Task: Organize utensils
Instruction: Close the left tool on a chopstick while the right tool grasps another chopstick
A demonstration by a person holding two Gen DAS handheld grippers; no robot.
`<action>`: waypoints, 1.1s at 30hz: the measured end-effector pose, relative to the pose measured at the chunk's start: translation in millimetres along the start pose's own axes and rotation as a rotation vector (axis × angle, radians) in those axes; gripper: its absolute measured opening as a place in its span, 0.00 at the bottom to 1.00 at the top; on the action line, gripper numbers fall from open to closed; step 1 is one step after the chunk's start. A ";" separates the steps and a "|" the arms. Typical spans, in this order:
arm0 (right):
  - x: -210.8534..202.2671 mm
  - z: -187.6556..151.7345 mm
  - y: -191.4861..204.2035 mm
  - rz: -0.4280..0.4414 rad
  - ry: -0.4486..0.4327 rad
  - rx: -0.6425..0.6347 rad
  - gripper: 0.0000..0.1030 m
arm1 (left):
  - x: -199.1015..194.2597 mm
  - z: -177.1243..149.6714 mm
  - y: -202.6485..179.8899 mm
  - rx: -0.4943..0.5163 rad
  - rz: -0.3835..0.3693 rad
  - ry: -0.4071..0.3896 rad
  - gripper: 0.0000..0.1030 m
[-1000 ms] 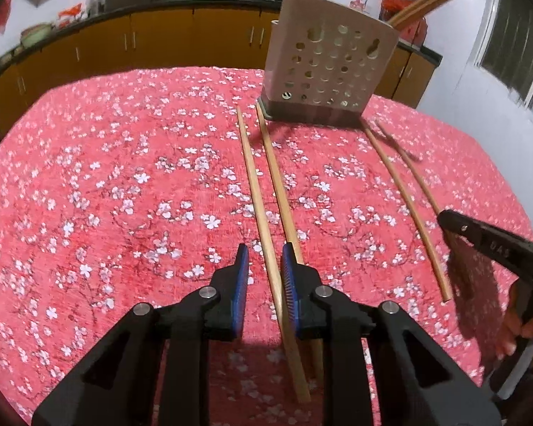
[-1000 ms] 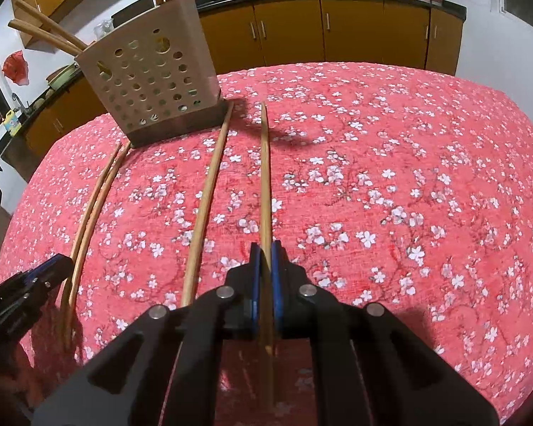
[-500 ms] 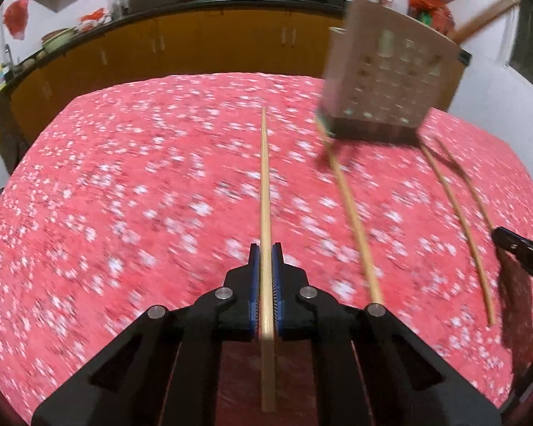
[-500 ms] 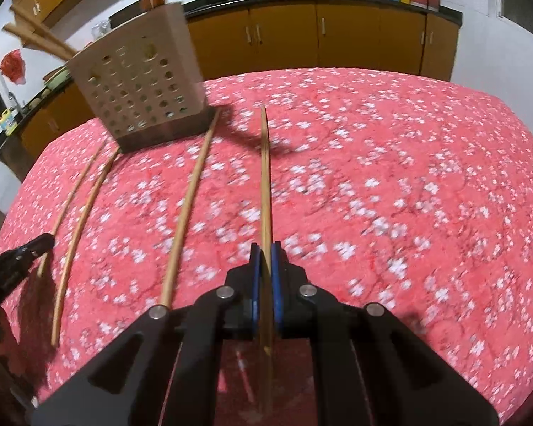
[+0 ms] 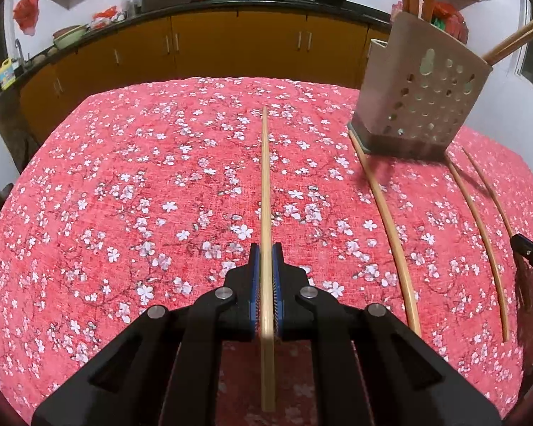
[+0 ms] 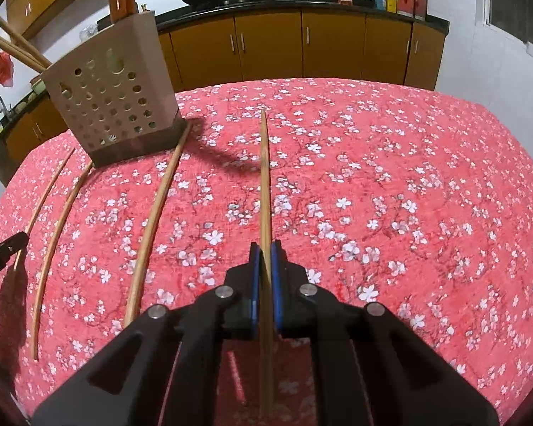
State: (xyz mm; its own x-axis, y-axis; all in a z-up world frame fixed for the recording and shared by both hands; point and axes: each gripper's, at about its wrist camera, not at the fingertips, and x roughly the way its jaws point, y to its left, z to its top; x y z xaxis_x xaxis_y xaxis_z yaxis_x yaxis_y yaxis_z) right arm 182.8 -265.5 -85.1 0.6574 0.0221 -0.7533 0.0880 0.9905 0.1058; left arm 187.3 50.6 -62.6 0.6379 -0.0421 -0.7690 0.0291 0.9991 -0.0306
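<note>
My left gripper [image 5: 265, 248] is shut on a wooden chopstick [image 5: 265, 184] that points forward above the red floral tablecloth. My right gripper [image 6: 265, 246] is shut on another wooden chopstick [image 6: 264, 177], also pointing forward. A beige perforated utensil holder [image 5: 419, 96] stands at the far right in the left wrist view and at the far left in the right wrist view [image 6: 110, 99], with several chopsticks standing in it. Three loose chopsticks lie on the cloth near the holder: one close to it [image 5: 383, 213] and two further out [image 5: 476, 220].
The table carries a red flowered cloth [image 5: 124, 195]. Orange kitchen cabinets [image 5: 231, 42] with a dark counter, woks and bottles run behind it. In the right wrist view the loose chopsticks [image 6: 152, 213] lie at the left, and a black gripper tip [image 6: 3, 248] shows at the left edge.
My left gripper has closed on a chopstick and lifted it off the cloth, swinging left of the holder. My right gripper keeps its chopstick and has risen a little.
</note>
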 end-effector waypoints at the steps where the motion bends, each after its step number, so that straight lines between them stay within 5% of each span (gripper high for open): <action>1: 0.1 -0.6 1.2 -0.001 0.000 -0.001 0.08 | -0.3 -0.4 -0.7 0.003 0.005 0.000 0.08; 33: 2.0 -0.8 2.4 -0.010 0.001 -0.012 0.08 | 1.9 -0.6 -0.4 0.005 0.007 0.001 0.08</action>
State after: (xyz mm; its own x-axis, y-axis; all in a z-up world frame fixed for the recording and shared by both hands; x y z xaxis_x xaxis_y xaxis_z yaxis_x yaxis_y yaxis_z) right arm 183.7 -262.9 -86.8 0.6559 0.0118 -0.7548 0.0862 0.9922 0.0904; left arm 188.1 50.1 -64.4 0.6374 -0.0352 -0.7697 0.0282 0.9994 -0.0224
